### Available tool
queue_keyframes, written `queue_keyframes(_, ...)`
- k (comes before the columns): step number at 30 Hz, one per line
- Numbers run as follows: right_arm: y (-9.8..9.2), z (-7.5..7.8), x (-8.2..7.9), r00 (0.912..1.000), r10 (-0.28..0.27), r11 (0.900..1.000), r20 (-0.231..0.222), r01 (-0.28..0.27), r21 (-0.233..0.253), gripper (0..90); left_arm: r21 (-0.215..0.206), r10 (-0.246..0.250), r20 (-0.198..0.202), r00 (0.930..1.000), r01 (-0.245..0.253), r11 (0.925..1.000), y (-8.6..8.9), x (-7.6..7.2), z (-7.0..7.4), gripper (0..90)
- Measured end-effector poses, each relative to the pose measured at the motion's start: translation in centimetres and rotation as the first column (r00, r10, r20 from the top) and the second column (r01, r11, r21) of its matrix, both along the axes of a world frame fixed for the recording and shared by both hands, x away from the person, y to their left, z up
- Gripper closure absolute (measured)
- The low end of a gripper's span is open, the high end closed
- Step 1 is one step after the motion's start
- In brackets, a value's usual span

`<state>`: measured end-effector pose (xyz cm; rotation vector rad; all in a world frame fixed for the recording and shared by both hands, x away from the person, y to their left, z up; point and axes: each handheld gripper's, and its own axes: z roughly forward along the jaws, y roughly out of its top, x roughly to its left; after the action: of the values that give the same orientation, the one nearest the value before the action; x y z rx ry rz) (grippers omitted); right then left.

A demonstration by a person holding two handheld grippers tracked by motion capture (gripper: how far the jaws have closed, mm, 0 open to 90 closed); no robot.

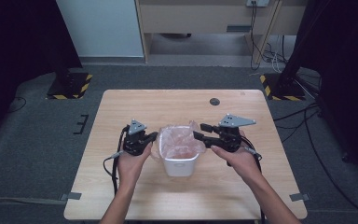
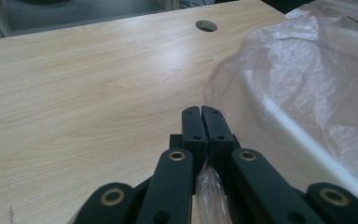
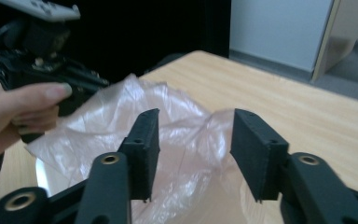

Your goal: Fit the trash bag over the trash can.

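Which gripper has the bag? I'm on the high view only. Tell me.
Observer: The left gripper. Its view shows the jaws shut with a bit of the bag pinched between them.
Operator: Report the right one.
Observer: The right gripper is open in its view; its jaws stand apart at the bag's far edge with film between them, not yet clamped.
Operator: Say what the bag sits in.
Observer: A white bin; in the left gripper view its rim shows through the film.
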<state>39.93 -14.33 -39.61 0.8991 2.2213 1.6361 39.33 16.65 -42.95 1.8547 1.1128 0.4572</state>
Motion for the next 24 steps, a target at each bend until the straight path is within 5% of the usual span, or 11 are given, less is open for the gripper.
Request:
queue_keyframes(3, 0.1, -0.2, 0.0, 0.9992, 0.025, 1.0, -0.031, -0.026, -0.009, 61.8, 0.008, -0.003, 0.002, 1.0, 0.003, 1.0, 0.0, -0.1, 0.0, 89.1)
queue_keyframes(8, 0.0, -0.2, -0.1, 0.9968, 0.072, 0.997, -0.035, -0.073, -0.023, 88.6, 0.007, 0.003, 0.0, 1.0, -0.003, 1.0, 0.1, 0.0, -0.1, 89.1)
queue_keyframes(24, -2.1, -0.3, -4.0, 0.989, 0.148, 0.989, 0.005, -0.147, -0.014, 90.0, 0.031, 0.028, -0.012, 0.9995, -0.027, 0.9991, 0.2, 0.5, -1.0, 89.2)
